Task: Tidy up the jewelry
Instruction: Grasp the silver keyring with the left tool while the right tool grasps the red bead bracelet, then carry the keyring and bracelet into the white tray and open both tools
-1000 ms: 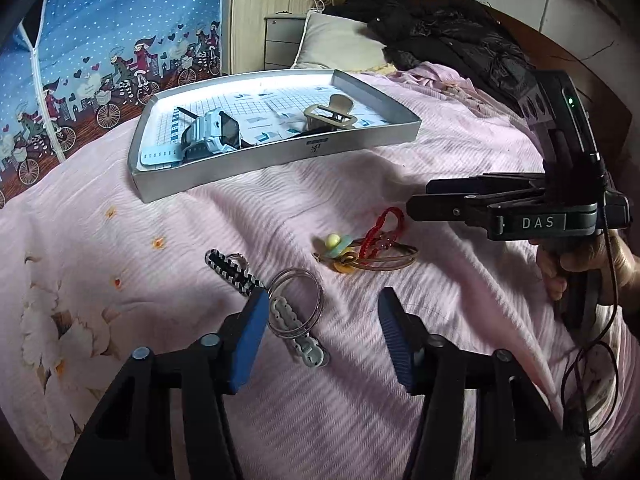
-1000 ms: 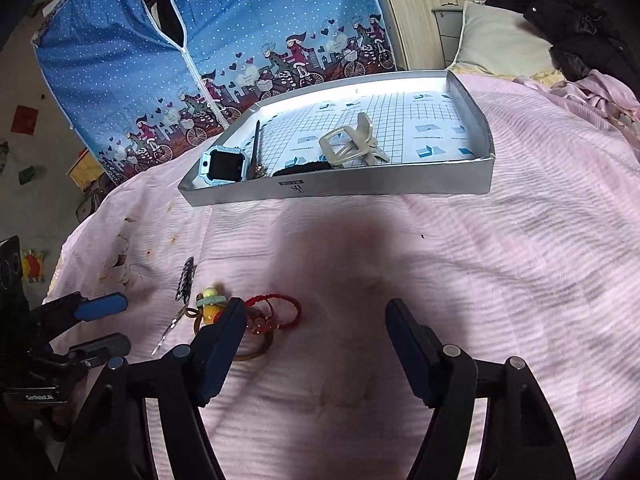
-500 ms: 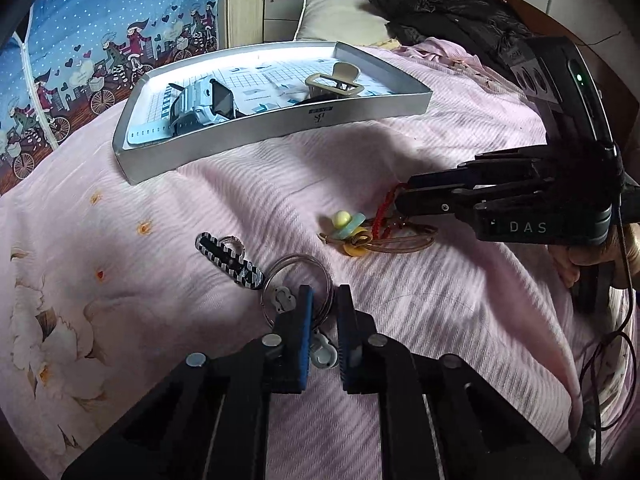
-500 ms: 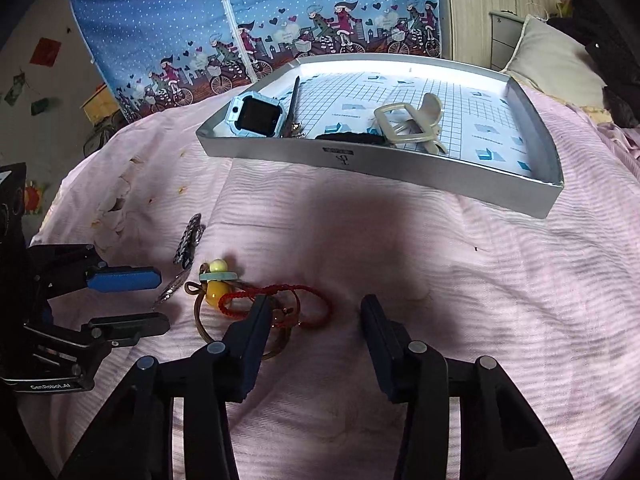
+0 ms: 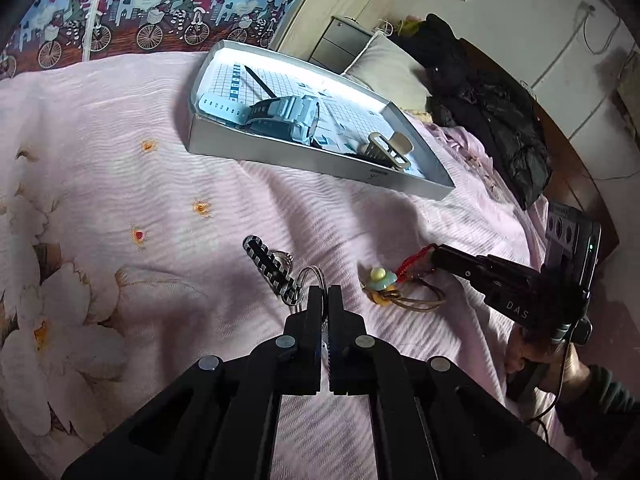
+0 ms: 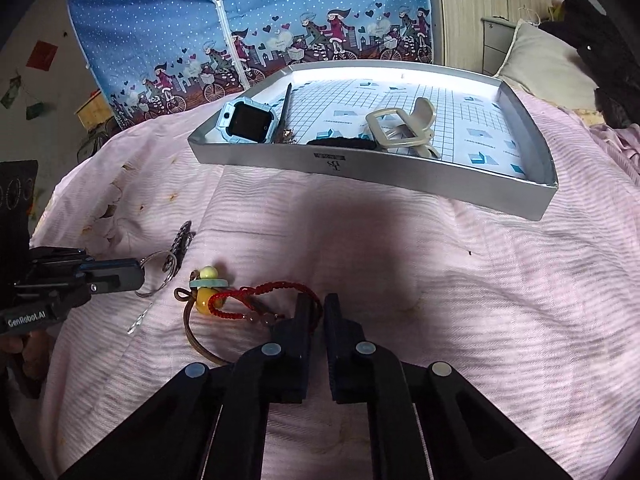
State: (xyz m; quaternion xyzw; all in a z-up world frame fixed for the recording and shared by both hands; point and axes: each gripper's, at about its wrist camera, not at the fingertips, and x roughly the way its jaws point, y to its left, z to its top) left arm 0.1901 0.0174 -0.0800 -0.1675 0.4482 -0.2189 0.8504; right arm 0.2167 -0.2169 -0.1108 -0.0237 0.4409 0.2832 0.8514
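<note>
On the pink bedspread [image 6: 460, 280], short of the silver tray [image 6: 400, 176], both grippers had just closed within the last second. The left gripper [image 5: 325, 294] clamped its jaws on the wire key ring [image 6: 158, 276], which trails a white scalloped charm a second ago visible, now hidden between the fingers; the black-and-white striped clip [image 5: 266, 264] lay beside it, possibly linked. The right gripper [image 6: 316, 308] pinched the end of the red braided cord bracelet [image 6: 260, 294], tangled with a brown bangle [image 6: 196, 340] and yellow-green beads [image 6: 206, 280]. The tray already held a blue smartwatch [image 6: 246, 122], a beige hair claw [image 6: 404, 128] and a black hair tie [image 6: 344, 144]. Judgement: both grasps looked set, so lifting toward the tray comes next; the tangled bracelet cluster may drag along or slip.
</note>
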